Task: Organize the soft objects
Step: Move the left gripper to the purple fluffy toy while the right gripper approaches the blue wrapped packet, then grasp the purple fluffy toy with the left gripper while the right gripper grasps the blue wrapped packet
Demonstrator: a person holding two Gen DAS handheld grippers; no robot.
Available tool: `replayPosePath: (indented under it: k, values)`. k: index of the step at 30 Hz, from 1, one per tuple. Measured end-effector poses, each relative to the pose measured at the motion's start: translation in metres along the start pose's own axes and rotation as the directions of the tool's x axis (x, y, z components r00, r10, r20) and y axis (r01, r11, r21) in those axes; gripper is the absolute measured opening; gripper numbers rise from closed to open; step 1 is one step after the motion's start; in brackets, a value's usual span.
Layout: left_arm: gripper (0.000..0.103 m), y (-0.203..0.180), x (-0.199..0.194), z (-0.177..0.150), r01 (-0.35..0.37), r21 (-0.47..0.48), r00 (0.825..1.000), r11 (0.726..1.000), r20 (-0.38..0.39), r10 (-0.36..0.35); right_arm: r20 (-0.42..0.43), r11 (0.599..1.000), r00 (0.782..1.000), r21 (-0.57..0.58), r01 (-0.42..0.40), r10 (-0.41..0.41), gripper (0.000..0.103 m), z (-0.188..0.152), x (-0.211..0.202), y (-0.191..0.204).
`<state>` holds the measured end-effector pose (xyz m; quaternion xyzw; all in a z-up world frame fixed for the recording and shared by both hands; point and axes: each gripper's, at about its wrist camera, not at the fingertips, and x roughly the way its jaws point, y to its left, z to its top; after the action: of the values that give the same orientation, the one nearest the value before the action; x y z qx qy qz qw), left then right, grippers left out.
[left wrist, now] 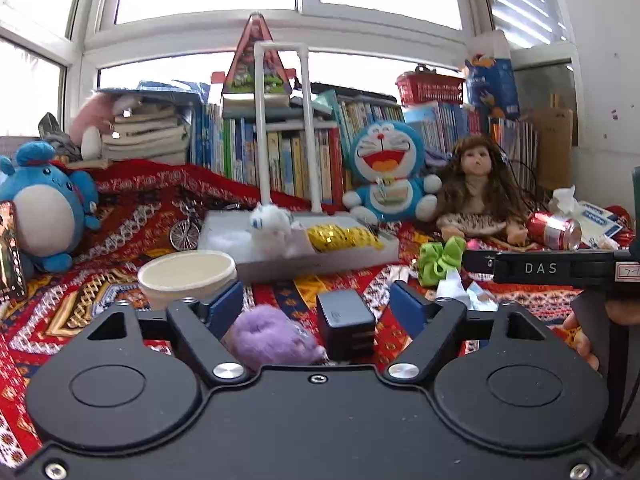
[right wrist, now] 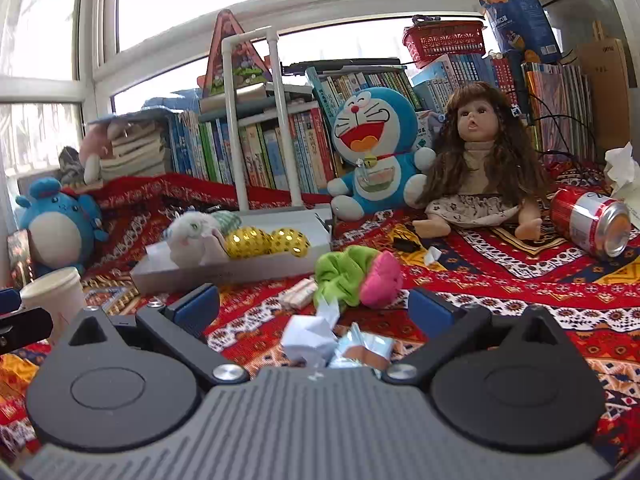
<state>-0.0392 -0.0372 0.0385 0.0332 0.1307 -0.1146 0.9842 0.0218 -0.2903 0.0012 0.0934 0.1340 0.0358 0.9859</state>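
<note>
In the left wrist view my left gripper (left wrist: 316, 308) hangs low over the red patterned cloth (left wrist: 120, 240), open. A purple fluffy ball (left wrist: 272, 340) and a black charger block (left wrist: 346, 324) lie between its blue pads, and neither is pressed. My right gripper (right wrist: 314, 308) is open too, with crumpled white paper (right wrist: 308, 340) and a shiny wrapper (right wrist: 364, 350) between its fingers. Just beyond its tips lie a green scrunchie (right wrist: 344, 276) and a pink soft piece (right wrist: 382, 280). A grey tray (right wrist: 224, 276) holds a white plush cat (right wrist: 188, 236) and yellow spotted balls (right wrist: 264, 242).
A blue cat plush (right wrist: 372, 152) and a long-haired doll (right wrist: 480, 160) sit against a row of books (right wrist: 272, 152). A round blue plush (right wrist: 60, 224) is at the left and a tipped red can (right wrist: 592, 224) at the right. A paper cup (left wrist: 186, 276) stands beside the left finger.
</note>
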Motion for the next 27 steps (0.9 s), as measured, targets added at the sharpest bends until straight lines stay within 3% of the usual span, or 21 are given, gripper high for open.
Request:
replayPosePath:
  k: [10, 22, 27]
  values:
    - [0.057, 0.006, 0.028, -0.020, -0.097, -0.064, 0.991, 0.993, -0.101, 0.091, -0.055, 0.990, 0.998, -0.141, 0.017, -0.025, 0.103, -0.020, 0.001, 0.009]
    - [0.045, 0.006, 0.050, -0.031, -0.162, -0.101, 0.979, 0.982, -0.145, 0.147, -0.097, 0.975, 0.991, -0.210, 0.070, -0.092, 0.103, -0.034, 0.013, 0.013]
    - [0.046, 0.003, 0.054, -0.034, -0.189, -0.125, 0.974, 0.974, -0.154, 0.169, -0.128, 0.980, 0.987, -0.186, 0.077, -0.101, 0.103, -0.034, 0.018, 0.011]
